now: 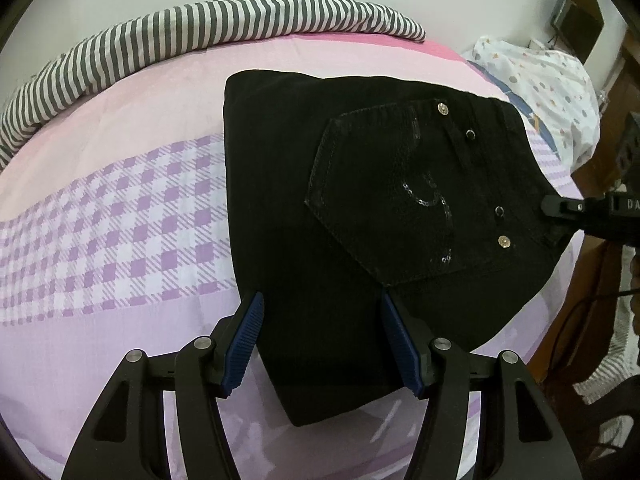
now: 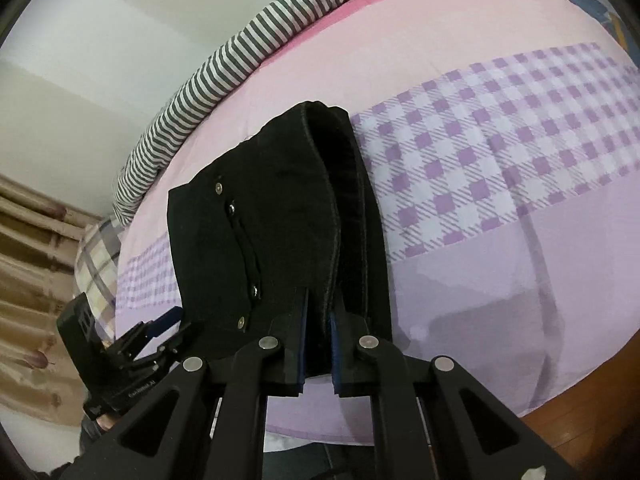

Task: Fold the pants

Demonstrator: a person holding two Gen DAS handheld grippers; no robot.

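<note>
Black pants point(image 1: 360, 208) lie folded on the bed, back pocket with sequins and rivets facing up. My left gripper point(image 1: 322, 298) hovers over their near edge, open, with its blue pads point(image 1: 248, 336) wide apart and the cloth lying flat below them. In the left wrist view my right gripper point(image 1: 560, 204) reaches in from the right and pinches the waistband edge. The right wrist view shows that gripper point(image 2: 320, 300) shut on a raised seam of the pants point(image 2: 280, 216). The left gripper point(image 2: 160, 328) sits at the lower left of that view.
The bed sheet point(image 1: 120, 220) is pink and lilac with a purple check band. A grey-and-white striped cover point(image 1: 200, 28) runs along the far edge by the wall. A dotted white pillow point(image 1: 552, 80) lies at the right. Curtains point(image 2: 36, 240) and a plaid pillow point(image 2: 98, 256) show beyond the bed.
</note>
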